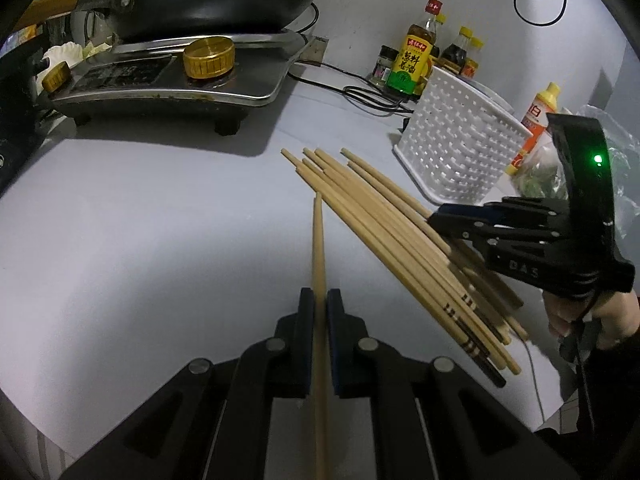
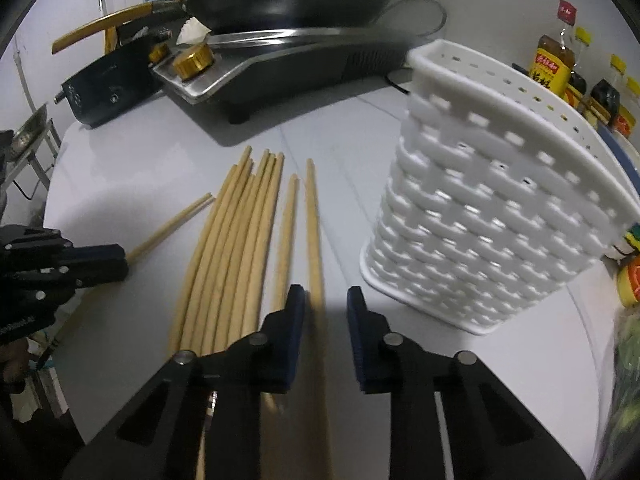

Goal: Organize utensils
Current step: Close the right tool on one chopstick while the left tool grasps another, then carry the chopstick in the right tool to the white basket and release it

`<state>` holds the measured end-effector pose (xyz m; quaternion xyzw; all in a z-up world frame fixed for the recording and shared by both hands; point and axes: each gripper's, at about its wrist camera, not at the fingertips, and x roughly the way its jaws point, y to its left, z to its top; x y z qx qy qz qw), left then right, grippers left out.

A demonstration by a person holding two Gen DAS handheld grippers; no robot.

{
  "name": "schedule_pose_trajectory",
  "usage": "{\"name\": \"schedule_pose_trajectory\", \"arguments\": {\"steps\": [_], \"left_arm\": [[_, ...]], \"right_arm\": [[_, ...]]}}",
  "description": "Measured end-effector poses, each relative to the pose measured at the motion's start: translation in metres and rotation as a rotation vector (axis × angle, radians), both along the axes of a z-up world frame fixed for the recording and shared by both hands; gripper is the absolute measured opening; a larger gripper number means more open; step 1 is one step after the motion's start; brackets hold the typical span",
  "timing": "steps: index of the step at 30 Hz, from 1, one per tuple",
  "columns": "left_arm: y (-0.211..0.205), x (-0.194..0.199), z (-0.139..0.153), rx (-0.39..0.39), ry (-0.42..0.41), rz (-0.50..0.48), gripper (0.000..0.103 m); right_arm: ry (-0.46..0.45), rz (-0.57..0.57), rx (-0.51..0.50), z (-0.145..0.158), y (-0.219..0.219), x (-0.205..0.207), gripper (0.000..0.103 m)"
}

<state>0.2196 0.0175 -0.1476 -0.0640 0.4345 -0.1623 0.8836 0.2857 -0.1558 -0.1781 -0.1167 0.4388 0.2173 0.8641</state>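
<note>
Our left hand-held gripper (image 1: 320, 304) is clenched on one chopstick (image 1: 318, 240). Our right hand-held gripper (image 2: 324, 300) gapes over another chopstick (image 2: 314, 224) beside the chopstick pile (image 2: 236, 232) mid-desk (image 2: 140, 184); we should centre it before closing, then aim for the white basket (image 2: 480, 216).

A fan of pale wooden chopsticks (image 2: 236, 248) lies flat mid-frame on the white bench (image 2: 120, 168), tips toward the top of the frame, one chopstick (image 1: 319, 264) lying apart at their left, and a white perforated holder (image 2: 480, 216) stands, seemingly upright, at right.
</note>
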Motion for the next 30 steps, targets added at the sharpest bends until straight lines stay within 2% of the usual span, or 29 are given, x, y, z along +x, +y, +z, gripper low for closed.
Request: {"name": "schedule_pose_trajectory", "arguments": {"steps": [2,6,12,17,24,30], "left_arm": [[0.002,-0.001,0.000,-0.014,-0.001,-0.004,0.006],[0.005,-0.002,0.000,-0.024,0.000,0.000,0.006],[0.007,-0.007,0.007,-0.062,-0.022,0.013,0.006],[0.007,-0.009,0.019,-0.089,-0.050,0.031,0.006],[-0.001,-0.007,0.046,-0.103,-0.116,0.030,0.006],[-0.007,0.001,0.076,-0.111,-0.206,0.022,0.006]], "right_arm": [[0.003,0.007,0.001,-0.001,0.003,0.002,0.006],[0.017,0.030,0.028,0.002,0.006,0.002,0.006],[-0.010,0.024,0.085,0.020,-0.001,-0.007,0.006],[-0.045,0.039,0.159,0.047,-0.009,-0.019,0.006],[-0.152,0.061,0.247,0.100,-0.026,-0.029,0.006],[-0.258,0.050,0.267,0.147,-0.049,-0.007,0.006]]}}
